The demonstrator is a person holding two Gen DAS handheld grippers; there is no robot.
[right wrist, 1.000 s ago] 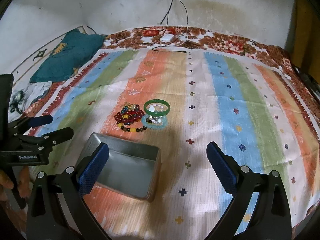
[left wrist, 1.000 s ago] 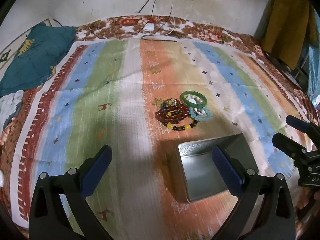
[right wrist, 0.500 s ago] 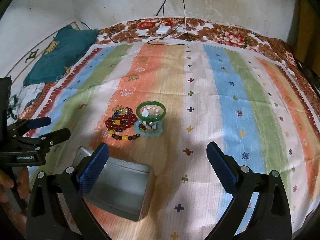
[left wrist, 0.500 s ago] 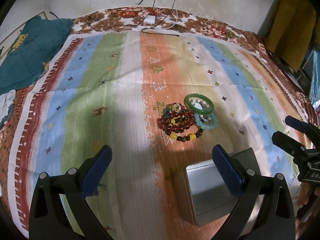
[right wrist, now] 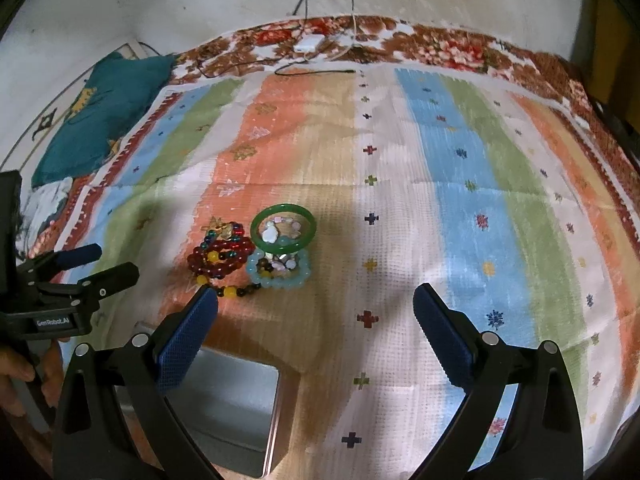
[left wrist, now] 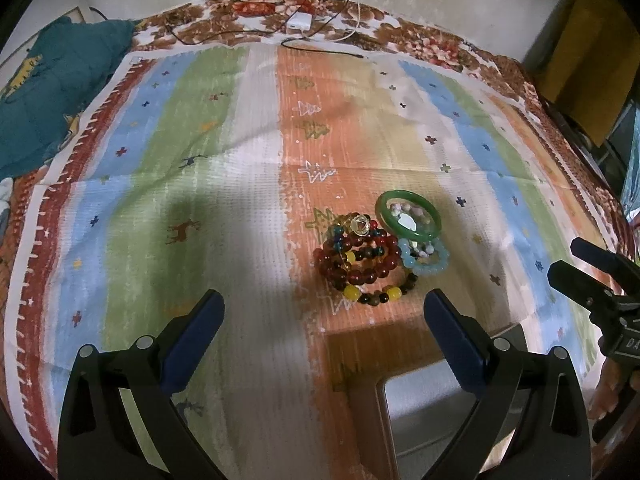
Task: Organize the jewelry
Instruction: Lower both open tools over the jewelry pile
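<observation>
A pile of jewelry lies on the striped cloth: a green bangle (left wrist: 409, 217) (right wrist: 283, 228), a pale blue bead bracelet (left wrist: 426, 258) (right wrist: 279, 270), and dark red bead bracelets (left wrist: 360, 260) (right wrist: 221, 256) with yellow beads. A grey metal tin (left wrist: 424, 412) (right wrist: 224, 404) stands open in front of the pile. My left gripper (left wrist: 320, 312) hangs open above the cloth, just short of the beads. My right gripper (right wrist: 316, 304) is open too, just short of the pile, its left pad over the tin's corner. Both hold nothing.
The striped cloth (left wrist: 200, 160) covers a floral bedspread. A teal pillow (left wrist: 52, 92) (right wrist: 100, 112) lies at the far left. A white charger and cables (left wrist: 300, 22) rest near the wall. A yellow garment (left wrist: 584, 60) hangs at the right.
Both grippers have moved forward toward the jewelry pile; the tin has slid lower in both views. Both stay open.
</observation>
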